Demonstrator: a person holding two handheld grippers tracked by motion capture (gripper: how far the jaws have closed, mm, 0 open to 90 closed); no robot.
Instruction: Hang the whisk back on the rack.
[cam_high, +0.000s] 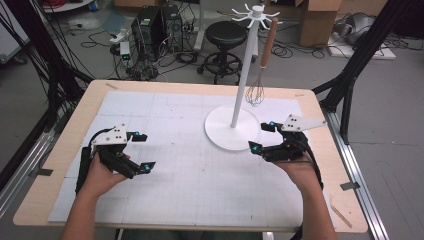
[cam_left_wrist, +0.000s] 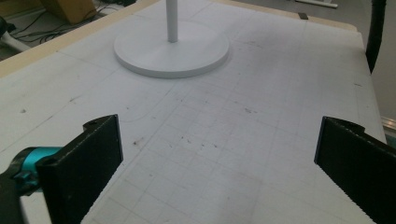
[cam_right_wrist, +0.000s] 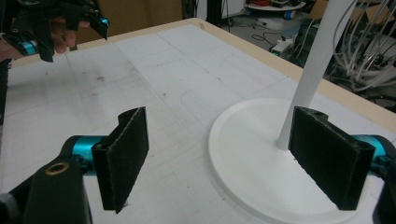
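Note:
A white rack stands on a round base (cam_high: 220, 134) at the back right of the mat, its pole (cam_high: 244, 75) ending in hooks (cam_high: 256, 15). A whisk with a wooden handle (cam_high: 268, 42) hangs from one hook, its wire head (cam_high: 255, 94) just above the table. My left gripper (cam_high: 142, 151) hovers open over the mat's left side, nothing between its black jaws (cam_left_wrist: 217, 158), facing the base (cam_left_wrist: 172, 51). My right gripper (cam_high: 263, 136) is open beside the base's right rim. Its jaws (cam_right_wrist: 217, 154) frame the base (cam_right_wrist: 252, 158) and pole (cam_right_wrist: 317, 65), holding nothing.
A white gridded mat (cam_high: 200, 170) covers the wooden table (cam_high: 60, 165). Behind the table are a black stool (cam_high: 226, 32), computer towers (cam_high: 155, 25), cables and cardboard boxes (cam_high: 320, 20). Black frame legs (cam_high: 360, 60) flank the table on both sides.

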